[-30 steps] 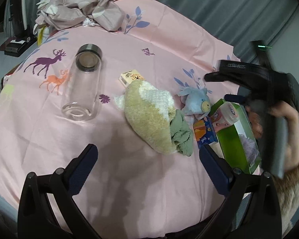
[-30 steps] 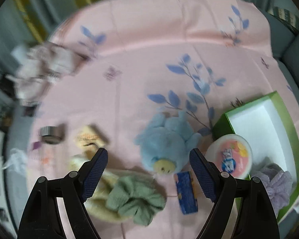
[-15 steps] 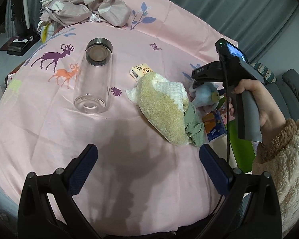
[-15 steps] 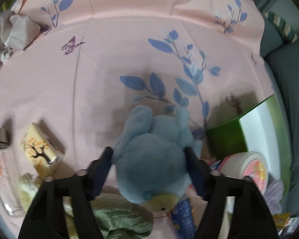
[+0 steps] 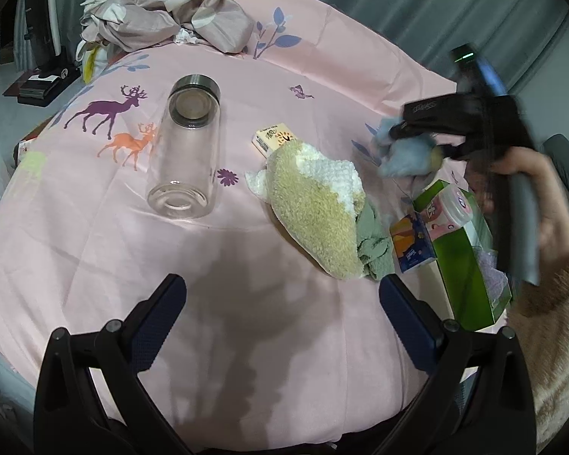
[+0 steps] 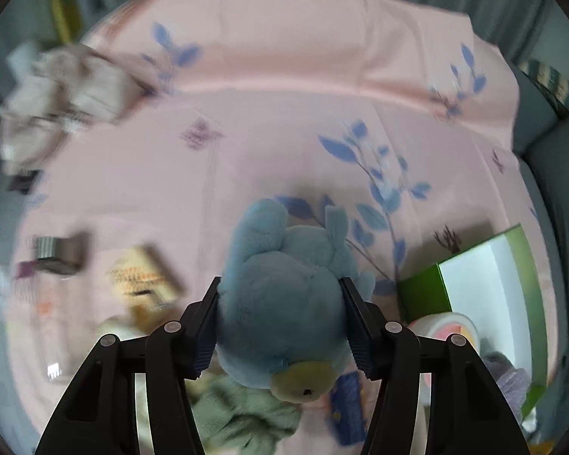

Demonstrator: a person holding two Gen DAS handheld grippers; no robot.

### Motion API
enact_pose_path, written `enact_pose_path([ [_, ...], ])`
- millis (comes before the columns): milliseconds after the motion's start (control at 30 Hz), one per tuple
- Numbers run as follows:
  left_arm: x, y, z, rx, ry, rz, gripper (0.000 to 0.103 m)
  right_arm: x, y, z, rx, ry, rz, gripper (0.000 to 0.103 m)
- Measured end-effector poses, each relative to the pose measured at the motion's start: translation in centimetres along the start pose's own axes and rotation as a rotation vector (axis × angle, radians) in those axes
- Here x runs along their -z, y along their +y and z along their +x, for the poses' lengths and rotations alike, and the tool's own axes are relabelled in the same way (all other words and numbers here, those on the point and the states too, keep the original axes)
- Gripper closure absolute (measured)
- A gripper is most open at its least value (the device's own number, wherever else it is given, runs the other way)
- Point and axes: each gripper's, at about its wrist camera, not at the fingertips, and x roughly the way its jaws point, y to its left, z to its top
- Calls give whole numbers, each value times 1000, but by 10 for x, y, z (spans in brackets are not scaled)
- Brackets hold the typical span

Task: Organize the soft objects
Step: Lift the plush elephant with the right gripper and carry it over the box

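Observation:
A blue plush toy sits between the pads of my right gripper, whose jaws are closing and press into its sides. In the left wrist view the plush hangs just above the pink sheet, held by the right gripper in a person's hand. A yellow and white fluffy cloth lies mid-bed with a green scrunchie against its right end. A green box at the right holds a purple scrunchie. My left gripper hovers open and empty over the near sheet.
A clear glass bottle lies on its side at the left. A small yellow carton sits behind the fluffy cloth. A blue tissue pack and a pink-lidded tub stand by the box. Crumpled grey-pink fabric lies at the far edge.
The right gripper came down over the blue plush, closed on its sides and lifted it off the sheet. The left gripper stayed where it was.

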Motion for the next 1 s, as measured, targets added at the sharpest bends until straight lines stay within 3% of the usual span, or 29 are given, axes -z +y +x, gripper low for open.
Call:
enact_pose_path([
  [233, 7, 13, -2, -33, 4, -14, 2, 65, 12, -77, -244, -138, -86, 43],
  [433, 9, 22, -4, -50, 3, -37, 2, 139, 25, -89, -238, -185, -203, 43],
  [567, 11, 27, -7, -59, -2, -45, 2, 175, 38, -64, -137, -144, -238, 43],
  [733, 14, 30, -9, -77, 3, -47, 2, 191, 50, -29, -163, -38, -263, 42],
  [833, 15, 31, -7, -84, 11, -48, 2, 192, 56, -25, -146, -61, -270, 39],
  [1000, 18, 32, -6, -75, 22, -39, 2, 195, 44, -39, -268, -39, -193, 34],
])
